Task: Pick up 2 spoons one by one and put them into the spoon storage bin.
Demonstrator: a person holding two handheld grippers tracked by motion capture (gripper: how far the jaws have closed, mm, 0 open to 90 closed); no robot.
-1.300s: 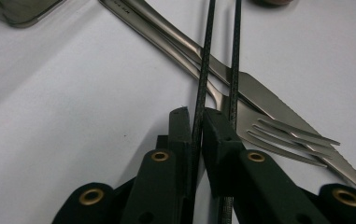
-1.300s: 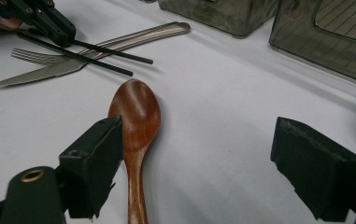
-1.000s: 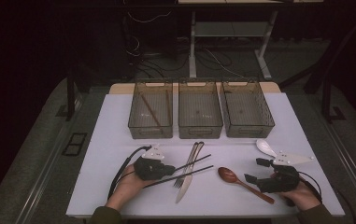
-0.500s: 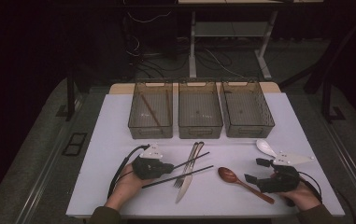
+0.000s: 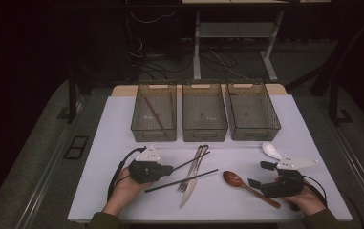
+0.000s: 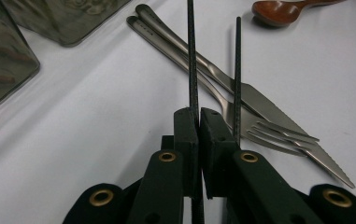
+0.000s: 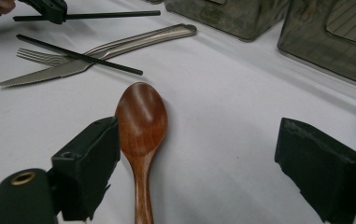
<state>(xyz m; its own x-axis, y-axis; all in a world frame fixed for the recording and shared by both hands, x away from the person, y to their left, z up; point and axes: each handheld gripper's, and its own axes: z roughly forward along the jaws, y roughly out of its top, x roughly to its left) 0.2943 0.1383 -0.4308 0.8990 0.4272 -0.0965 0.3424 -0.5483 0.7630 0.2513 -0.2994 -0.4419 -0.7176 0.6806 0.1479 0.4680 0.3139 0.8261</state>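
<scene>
From the high view I have the left gripper [image 5: 170, 168] low on the white table [image 5: 117, 119], clamped on one black chopstick [image 5: 191, 161] that runs up and right over the fork [image 5: 192, 171]. The second chopstick [image 5: 182, 181] lies loose just below it, crossing the fork and the knife [image 5: 190, 189]. Three clear bins sit in a row at the far side; the left bin [image 5: 154, 113] has brown sticks in it. On my right, the right gripper [image 5: 258, 174] rests near the wooden spoon [image 5: 249, 187], with a white spoon [image 5: 271, 150] just beyond.

Left gripper view now: my jaws are pressed together on the held chopstick [image 6: 192, 65], which sticks straight out ahead. The loose chopstick [image 6: 237, 79] lies just beside it, over the fork [image 6: 269, 133] and knife [image 6: 278, 116].

Right gripper view: jaws wide apart, nothing between the pads. The wooden spoon [image 7: 141, 135] lies bowl-up just inside my left jaw, on the table. Farther off I see the left gripper [image 7: 52, 9] gripping its chopstick [image 7: 110, 15].
</scene>
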